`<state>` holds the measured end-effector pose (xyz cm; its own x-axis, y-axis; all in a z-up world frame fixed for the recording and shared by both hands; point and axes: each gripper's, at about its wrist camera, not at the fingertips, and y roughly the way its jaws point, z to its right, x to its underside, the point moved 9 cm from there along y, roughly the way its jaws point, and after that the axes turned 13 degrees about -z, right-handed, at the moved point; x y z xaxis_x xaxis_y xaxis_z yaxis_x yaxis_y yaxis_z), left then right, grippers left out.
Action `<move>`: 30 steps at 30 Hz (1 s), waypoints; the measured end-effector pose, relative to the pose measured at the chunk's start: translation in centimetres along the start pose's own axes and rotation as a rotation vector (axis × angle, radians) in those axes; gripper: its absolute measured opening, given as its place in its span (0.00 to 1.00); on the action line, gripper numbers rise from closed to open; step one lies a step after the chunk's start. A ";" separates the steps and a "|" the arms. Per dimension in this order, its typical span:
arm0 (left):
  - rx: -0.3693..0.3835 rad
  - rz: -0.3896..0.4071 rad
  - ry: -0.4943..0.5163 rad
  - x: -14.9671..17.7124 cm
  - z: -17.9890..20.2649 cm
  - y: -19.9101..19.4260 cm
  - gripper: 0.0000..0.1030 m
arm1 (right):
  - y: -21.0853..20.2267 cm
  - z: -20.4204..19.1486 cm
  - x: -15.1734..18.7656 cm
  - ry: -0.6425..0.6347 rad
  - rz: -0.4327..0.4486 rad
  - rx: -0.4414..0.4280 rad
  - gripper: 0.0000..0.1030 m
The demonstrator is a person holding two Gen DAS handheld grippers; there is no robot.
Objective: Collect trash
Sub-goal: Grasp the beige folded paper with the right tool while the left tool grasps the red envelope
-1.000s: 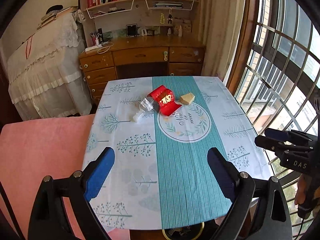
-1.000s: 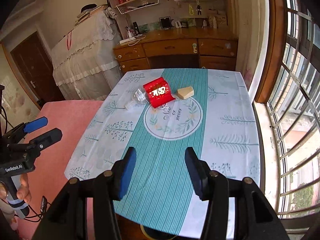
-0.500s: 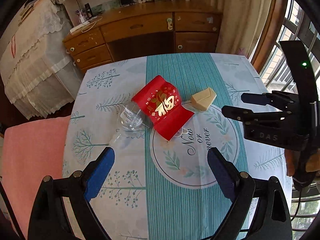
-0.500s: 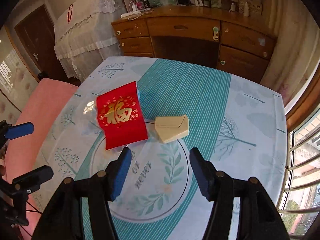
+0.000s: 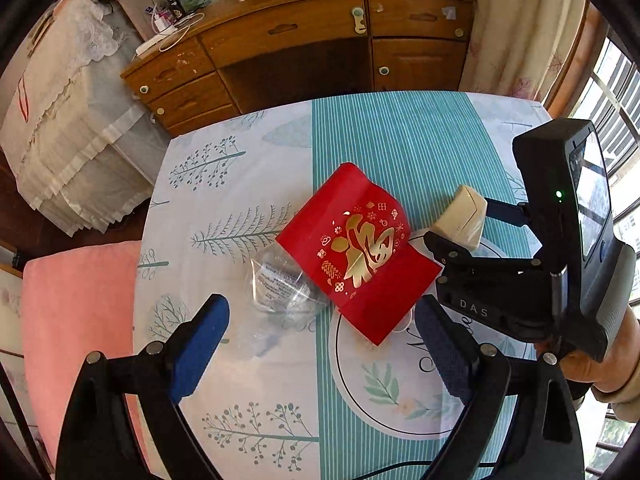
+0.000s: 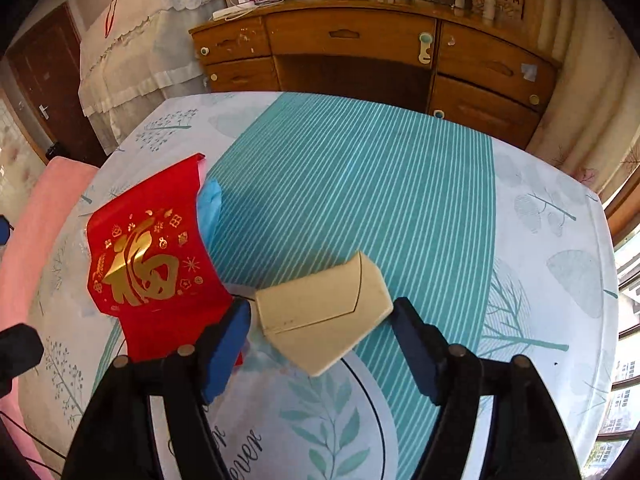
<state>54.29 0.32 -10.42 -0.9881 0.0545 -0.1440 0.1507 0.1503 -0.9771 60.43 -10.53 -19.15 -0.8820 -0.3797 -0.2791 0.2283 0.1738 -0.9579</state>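
Observation:
On the tablecloth lie a red packet with a gold character (image 5: 356, 252) (image 6: 152, 264), a crumpled clear plastic bottle (image 5: 280, 288) partly under it, and a beige folded carton (image 5: 464, 216) (image 6: 320, 320). My right gripper (image 6: 320, 308) points steeply down. Its jaws are opening, one on each side of the carton, and the pads do not press it. My left gripper (image 5: 320, 328) is open above the bottle and the packet's near corner, holding nothing. A light blue scrap (image 6: 210, 208) shows by the packet's far side.
The table (image 5: 400, 132) carries a teal-striped cloth with tree prints. A wooden desk with drawers (image 5: 300, 40) stands behind it, and a cloth-draped piece of furniture (image 5: 68, 100) at back left. There is a pink seat (image 5: 76, 312) on the left and a barred window (image 5: 616, 92) on the right.
Both grippers came forward and down over the table toward the trash. The right gripper's jaws widened and now stand on either side of the beige carton. The left gripper stayed open.

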 end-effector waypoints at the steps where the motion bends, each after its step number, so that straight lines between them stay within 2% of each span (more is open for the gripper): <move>1: -0.007 -0.008 0.015 -0.4 0.1 0.4 0.90 | 0.0 0.1 -0.1 -0.011 0.010 0.011 0.63; 6: -0.034 -0.057 0.103 -2.2 1.2 2.7 0.90 | -0.5 0.9 0.1 -0.045 0.024 -0.001 0.63; 15: -0.105 -0.145 0.310 -4.7 4.0 6.9 0.90 | -1.0 3.1 1.0 0.010 0.020 -0.065 0.63; 18: -0.100 -0.176 0.350 -5.0 4.9 7.7 0.90 | -1.1 3.4 1.3 0.018 0.022 -0.075 0.63; 20: -0.110 -0.174 0.367 -5.1 5.3 7.9 0.81 | -1.2 3.5 1.4 0.022 0.024 -0.078 0.63; 21: -0.122 -0.168 0.374 -5.2 5.4 7.9 0.68 | -1.2 3.6 1.5 0.025 0.025 -0.080 0.63; 23: -0.111 -0.165 0.375 -5.3 5.6 7.8 0.60 | -1.3 3.7 1.6 0.029 0.026 -0.081 0.63; 24: -0.104 -0.158 0.372 -5.4 5.6 7.6 0.49 | -1.3 3.8 1.8 0.030 0.028 -0.081 0.63; 25: -0.103 -0.151 0.368 -5.4 5.6 7.4 0.43 | -1.3 3.9 1.9 0.031 0.027 -0.080 0.63; 27: -0.081 -0.131 0.359 -5.4 5.7 6.7 0.35 | -1.5 4.0 2.2 0.033 0.025 -0.083 0.63; 30: -0.069 -0.101 0.341 -5.3 5.7 5.4 0.30 | -1.7 4.3 2.7 0.046 0.017 -0.091 0.63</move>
<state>60.19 -4.75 -15.80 -0.9326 0.3600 0.0242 0.0665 0.2375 -0.9691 59.39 -15.75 -18.55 -0.8967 -0.3343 -0.2901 0.2068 0.2630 -0.9424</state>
